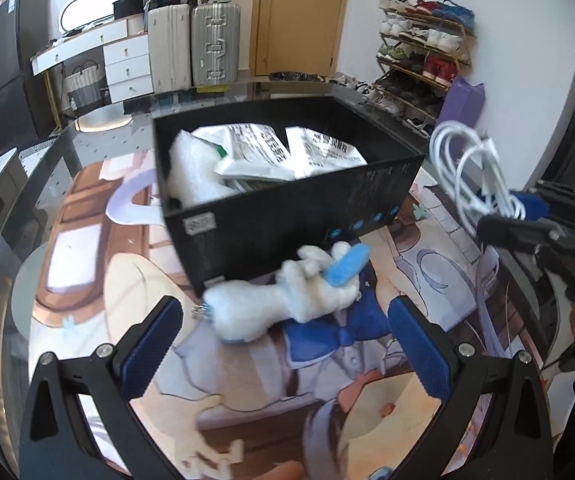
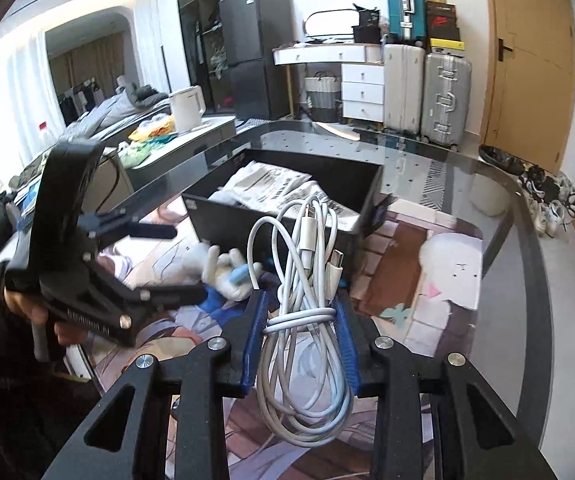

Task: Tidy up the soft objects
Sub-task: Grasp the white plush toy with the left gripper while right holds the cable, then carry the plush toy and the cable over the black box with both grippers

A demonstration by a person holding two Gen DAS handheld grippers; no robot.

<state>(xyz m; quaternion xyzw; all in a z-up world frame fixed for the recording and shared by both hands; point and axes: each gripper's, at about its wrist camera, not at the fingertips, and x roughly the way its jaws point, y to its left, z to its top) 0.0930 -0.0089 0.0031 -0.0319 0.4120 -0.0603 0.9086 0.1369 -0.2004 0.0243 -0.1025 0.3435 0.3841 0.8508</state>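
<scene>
A coiled white charging cable point(image 2: 303, 264) hangs between the blue pads of my right gripper point(image 2: 301, 300), which is shut on it and held above the mat in front of the black box point(image 2: 227, 220). The left wrist view shows that cable point(image 1: 471, 172) to the right of the box point(image 1: 271, 236), in the right gripper point(image 1: 503, 216). A white plush toy point(image 1: 287, 304) with a blue piece lies on the mat against the box's front wall. My left gripper point(image 1: 283, 308) is open just short of it, one finger on each side. The box holds white plastic bags point(image 1: 271, 152).
An illustrated mat point(image 1: 87, 280) covers the glass table point(image 2: 527, 280). A person's hand point(image 2: 27, 308) holds the left gripper point(image 2: 183, 262). Suitcases point(image 2: 443, 96), a white drawer unit point(image 2: 361, 88), a kettle point(image 2: 185, 108) and a shoe rack point(image 1: 419, 60) stand beyond the table.
</scene>
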